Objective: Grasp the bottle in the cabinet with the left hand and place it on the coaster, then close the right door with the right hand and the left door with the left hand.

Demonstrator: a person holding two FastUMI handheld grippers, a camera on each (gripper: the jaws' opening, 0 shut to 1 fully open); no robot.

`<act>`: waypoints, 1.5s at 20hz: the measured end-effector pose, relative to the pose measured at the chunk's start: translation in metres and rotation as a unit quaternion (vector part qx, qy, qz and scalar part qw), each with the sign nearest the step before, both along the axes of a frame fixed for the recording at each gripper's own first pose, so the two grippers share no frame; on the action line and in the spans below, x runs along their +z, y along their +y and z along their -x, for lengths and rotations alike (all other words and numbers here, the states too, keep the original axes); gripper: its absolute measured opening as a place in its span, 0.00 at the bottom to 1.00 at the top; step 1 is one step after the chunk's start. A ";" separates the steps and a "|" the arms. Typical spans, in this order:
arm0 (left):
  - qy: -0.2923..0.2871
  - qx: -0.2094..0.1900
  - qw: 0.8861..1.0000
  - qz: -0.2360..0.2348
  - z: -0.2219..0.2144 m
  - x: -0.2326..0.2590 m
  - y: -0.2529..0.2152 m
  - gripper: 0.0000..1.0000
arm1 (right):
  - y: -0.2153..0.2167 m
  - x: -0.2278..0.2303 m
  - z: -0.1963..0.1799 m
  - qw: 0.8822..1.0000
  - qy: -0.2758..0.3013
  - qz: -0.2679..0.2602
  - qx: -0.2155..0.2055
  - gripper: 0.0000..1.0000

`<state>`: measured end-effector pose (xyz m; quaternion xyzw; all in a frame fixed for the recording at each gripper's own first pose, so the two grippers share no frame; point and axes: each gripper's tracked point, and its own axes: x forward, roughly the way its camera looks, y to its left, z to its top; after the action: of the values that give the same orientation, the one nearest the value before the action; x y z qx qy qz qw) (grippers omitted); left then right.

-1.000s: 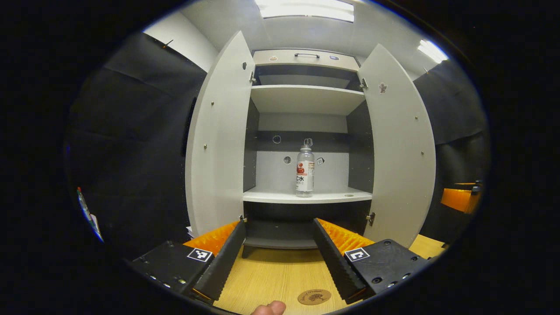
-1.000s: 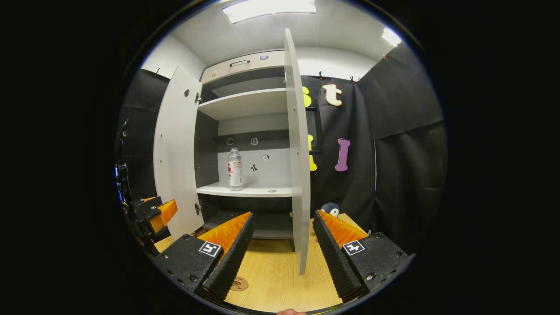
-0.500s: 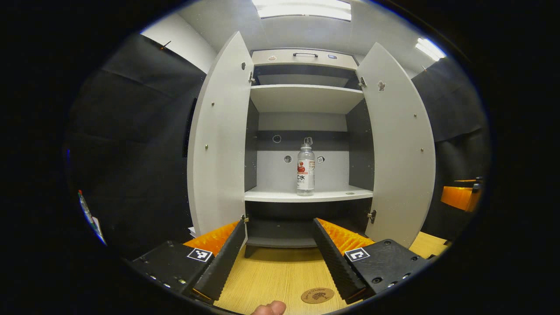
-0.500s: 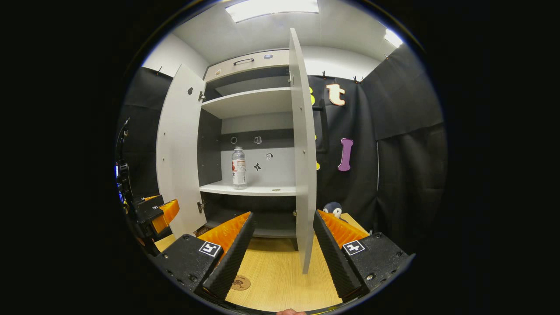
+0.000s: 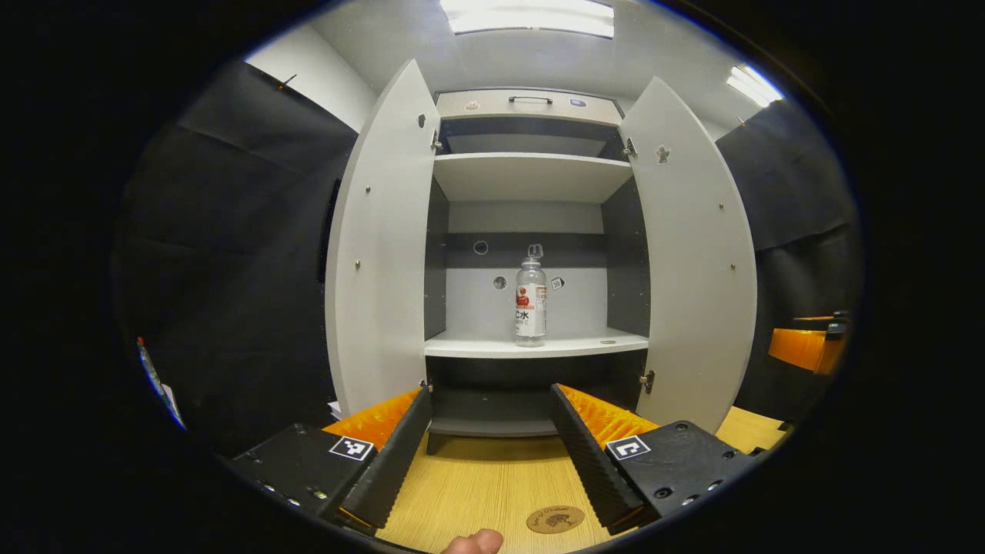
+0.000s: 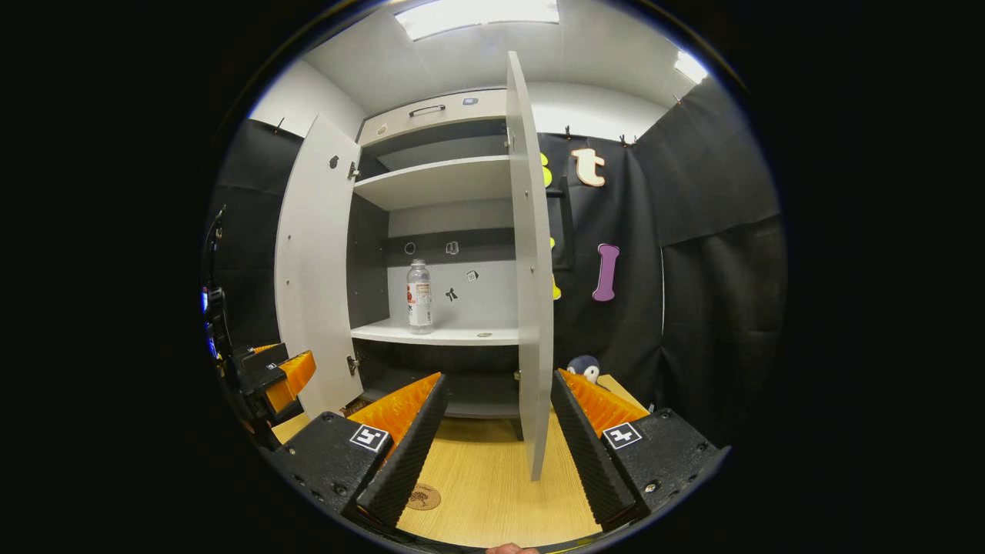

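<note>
Left gripper view: my left tongs [image 5: 489, 454] stand wide apart over the wooden worktop [image 5: 492, 485], with nothing between the fingers. Straight ahead at 12 o'clock is the cabinet [image 5: 531, 104], both doors swung open — the left door [image 5: 381, 254] at 10 o'clock and the right door [image 5: 696, 254] at 2 o'clock. The bottle [image 5: 530, 302] stands upright on the lower shelf [image 5: 539, 346], near the middle of the compartment and well apart from my tongs. The round coaster [image 5: 555, 519] lies flat on the worktop at 5 o'clock, just beside the inner edge of the right-hand finger. A fingertip [image 5: 473, 542] shows at 6 o'clock at the bottom edge.

Right gripper view: my right tongs [image 6: 496, 438] are likewise spread, gripping nothing. The right door [image 6: 531, 261] is seen almost edge-on at 12 o'clock, its lower corner hanging between the two fingers but farther off; I cannot tell whether it touches either. The bottle [image 6: 419, 296] is at 11 o'clock on the same shelf [image 6: 439, 332], upright. The coaster [image 6: 422, 497] lies at 7 o'clock, partly hidden behind the left-hand finger. The left tongs [image 6: 281, 377] appear at 9 o'clock — beside the left door [image 6: 312, 261]. A small plush toy [image 6: 585, 369] sits at 1 o'clock on the worktop by the booth's wall.
</note>
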<state>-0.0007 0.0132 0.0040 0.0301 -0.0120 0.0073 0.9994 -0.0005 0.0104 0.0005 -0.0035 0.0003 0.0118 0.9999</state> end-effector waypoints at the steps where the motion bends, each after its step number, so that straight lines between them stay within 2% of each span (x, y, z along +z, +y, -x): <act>1: 0.001 0.000 1.000 0.000 0.000 0.000 0.000 0.94 | 0.000 -0.001 0.000 1.000 0.000 -0.001 0.000 0.83; 10: 0.003 -0.001 1.000 0.002 -0.001 0.000 0.001 0.94 | -0.009 -0.001 0.003 1.000 0.001 0.000 -0.013 0.83; 11: 0.003 -0.003 1.000 0.004 -0.002 0.000 0.000 0.90 | -0.008 -0.001 0.004 1.000 0.001 -0.001 -0.013 0.83; 12: 0.003 -0.005 1.000 0.007 -0.003 0.001 -0.002 0.94 | -0.008 0.000 0.005 1.000 0.002 -0.001 -0.013 0.83; 22: -0.013 -0.034 0.999 0.012 -0.023 0.018 -0.021 0.94 | -0.009 0.003 0.008 1.000 -0.003 0.005 -0.021 0.83; 26: -0.021 -0.064 0.998 0.008 -0.055 0.035 -0.040 0.94 | -0.010 0.005 0.009 1.000 -0.004 0.006 -0.024 0.83; 30: -0.023 -0.091 0.995 0.030 -0.109 0.052 -0.059 0.94 | -0.011 0.008 0.010 0.999 -0.009 0.003 -0.031 0.83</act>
<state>0.1083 -0.0458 0.0561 -0.0009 -0.0373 -0.0827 0.9959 -0.0101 -0.0006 0.0082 -0.0063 -0.0088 -0.0192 0.9998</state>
